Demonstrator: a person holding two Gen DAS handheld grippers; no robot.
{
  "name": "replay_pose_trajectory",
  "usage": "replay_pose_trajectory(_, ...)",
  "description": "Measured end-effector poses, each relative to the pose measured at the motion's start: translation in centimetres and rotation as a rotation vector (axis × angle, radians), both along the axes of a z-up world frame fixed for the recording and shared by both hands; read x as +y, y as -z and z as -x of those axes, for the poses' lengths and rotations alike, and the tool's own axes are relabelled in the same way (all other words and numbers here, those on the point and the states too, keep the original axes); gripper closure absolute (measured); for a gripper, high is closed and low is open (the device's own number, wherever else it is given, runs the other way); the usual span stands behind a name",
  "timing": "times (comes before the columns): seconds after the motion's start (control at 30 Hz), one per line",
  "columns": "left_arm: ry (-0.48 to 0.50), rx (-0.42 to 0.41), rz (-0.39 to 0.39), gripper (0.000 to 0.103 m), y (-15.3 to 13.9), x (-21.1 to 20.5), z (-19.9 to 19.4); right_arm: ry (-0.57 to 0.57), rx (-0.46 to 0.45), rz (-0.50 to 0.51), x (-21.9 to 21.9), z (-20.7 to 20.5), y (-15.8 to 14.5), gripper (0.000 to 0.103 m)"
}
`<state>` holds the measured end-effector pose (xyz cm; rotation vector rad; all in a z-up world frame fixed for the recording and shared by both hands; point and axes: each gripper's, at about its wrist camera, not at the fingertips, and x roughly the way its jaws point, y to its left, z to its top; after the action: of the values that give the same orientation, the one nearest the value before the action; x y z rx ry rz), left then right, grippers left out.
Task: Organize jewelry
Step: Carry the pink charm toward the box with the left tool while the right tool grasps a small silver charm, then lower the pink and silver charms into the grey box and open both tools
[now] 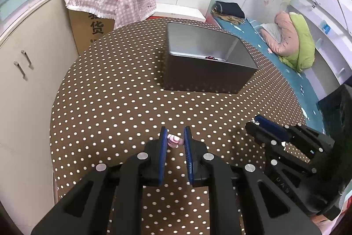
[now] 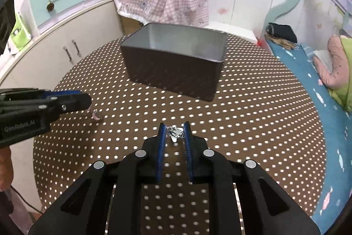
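Both tilted downward: left hand-held gripper [image 1: 175, 140] pinches pink piece [image 1: 173, 139]; right hand-held gripper [image 2: 175, 132] pinches silver piece [image 2: 175, 132].

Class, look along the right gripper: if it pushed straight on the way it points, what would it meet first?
Probably the polka-dot tablecloth just past the silver piece in the right gripper, since it angles downward. The grey box lies farther; depth is unclear.

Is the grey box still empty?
No. In the left wrist view a few dark red beads lie on the floor of the grey box.
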<state>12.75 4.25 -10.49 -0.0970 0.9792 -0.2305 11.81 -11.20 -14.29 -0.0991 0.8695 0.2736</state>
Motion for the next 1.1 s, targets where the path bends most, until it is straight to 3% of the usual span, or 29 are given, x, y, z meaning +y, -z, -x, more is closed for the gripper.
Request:
replay_pose_trajectory(0.7, 0.066, -0.076, -0.038, 0.089, -3.7, -3.2, -3.0, 0.065, -0.149, -0.070, -3.1, -3.5, -6.5, 0.086)
replay_pose_trajectory(0.97, 0.068, -0.135, -0.034, 0.089, -6.6, -3.8, -6.6, 0.040, -0.138, -0.093, -2.3, -7.5, -7.3, 0.086)
replay_pose_trajectory(1.1, 0.061, -0.124, -0.027, 0.089, -6.5, -4.1, -8.6, 0.031, -0.113, -0.101, -1.7, -9.2, -6.7, 0.086)
